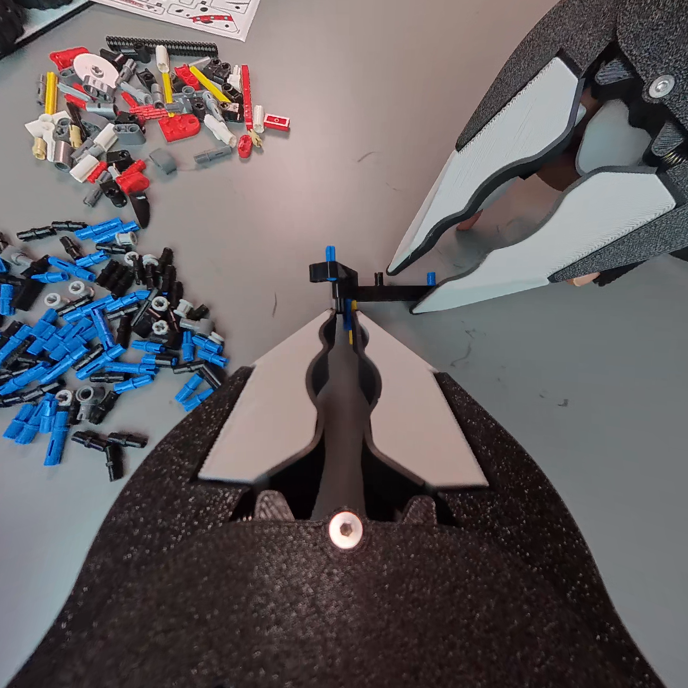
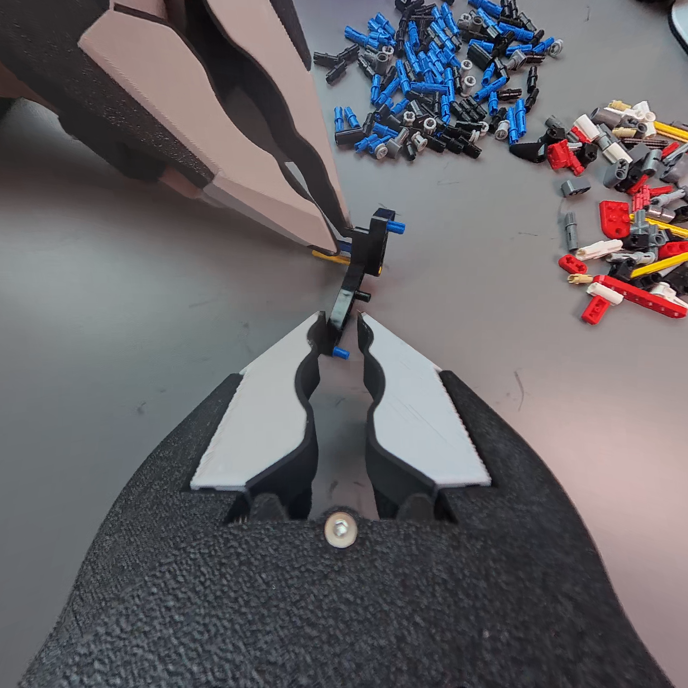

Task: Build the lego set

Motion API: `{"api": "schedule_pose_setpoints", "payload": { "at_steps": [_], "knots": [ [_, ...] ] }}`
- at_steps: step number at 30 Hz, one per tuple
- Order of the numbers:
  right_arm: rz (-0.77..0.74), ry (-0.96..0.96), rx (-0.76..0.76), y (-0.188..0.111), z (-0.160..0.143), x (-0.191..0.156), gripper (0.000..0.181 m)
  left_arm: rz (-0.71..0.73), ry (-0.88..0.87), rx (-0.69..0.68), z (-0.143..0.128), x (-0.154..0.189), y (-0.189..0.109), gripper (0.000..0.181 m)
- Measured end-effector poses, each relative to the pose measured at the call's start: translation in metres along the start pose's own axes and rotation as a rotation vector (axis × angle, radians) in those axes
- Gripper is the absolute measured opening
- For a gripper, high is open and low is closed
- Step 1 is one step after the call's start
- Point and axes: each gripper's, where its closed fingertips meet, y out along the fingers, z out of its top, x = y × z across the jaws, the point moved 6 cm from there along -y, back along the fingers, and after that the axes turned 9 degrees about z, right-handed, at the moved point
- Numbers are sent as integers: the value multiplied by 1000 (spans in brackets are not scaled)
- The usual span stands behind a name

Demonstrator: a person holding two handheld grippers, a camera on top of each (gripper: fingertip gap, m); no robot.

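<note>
A small lego assembly (image 1: 391, 292) hangs just above the grey table: a black beam with a black angled piece, blue pins and a thin yellow axle. My left gripper (image 1: 344, 312) is shut on its end with the blue pin and yellow axle. It also shows at the upper left in the right wrist view (image 2: 335, 242). My right gripper (image 2: 340, 315) is open, its fingers straddling the beam's other end (image 2: 340, 316). The beam leans against the left finger, with a gap to the right finger. In the left wrist view the right gripper (image 1: 401, 291) comes in from the upper right.
A pile of blue and black pins (image 1: 93, 335) lies left of the left gripper, also seen in the right wrist view (image 2: 439, 82). A mixed pile of red, grey, white, yellow and black parts (image 1: 141, 108) lies beyond it (image 2: 633, 208). A printed sheet (image 1: 193, 15) lies at the far edge.
</note>
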Motion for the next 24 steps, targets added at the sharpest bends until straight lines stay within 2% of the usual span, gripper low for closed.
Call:
{"api": "schedule_pose_setpoints", "payload": {
  "at_steps": [1, 4, 11, 15, 19, 24],
  "knots": [
    [2, -3, -1, 0, 0, 0, 22, 5, 21, 1, 1, -1, 1, 7],
    [-20, -9, -8, -3, -3, 7, 37, 30, 106, -4, 6, -9, 4, 8],
    [-57, 24, 103, -20, 2, 25, 39, 33, 116, -3, 7, -23, 14, 12],
    [-74, 33, 177, -26, 6, 32, 39, 61, 111, 48, 10, -25, 8, 26],
    [-125, 36, 292, -34, 13, 39, 43, 72, 11, 225, 21, -36, -14, 36],
    [-142, 103, 432, -44, 16, 49, 46, 160, -115, 423, 23, -53, -47, 49]
  ]
}}
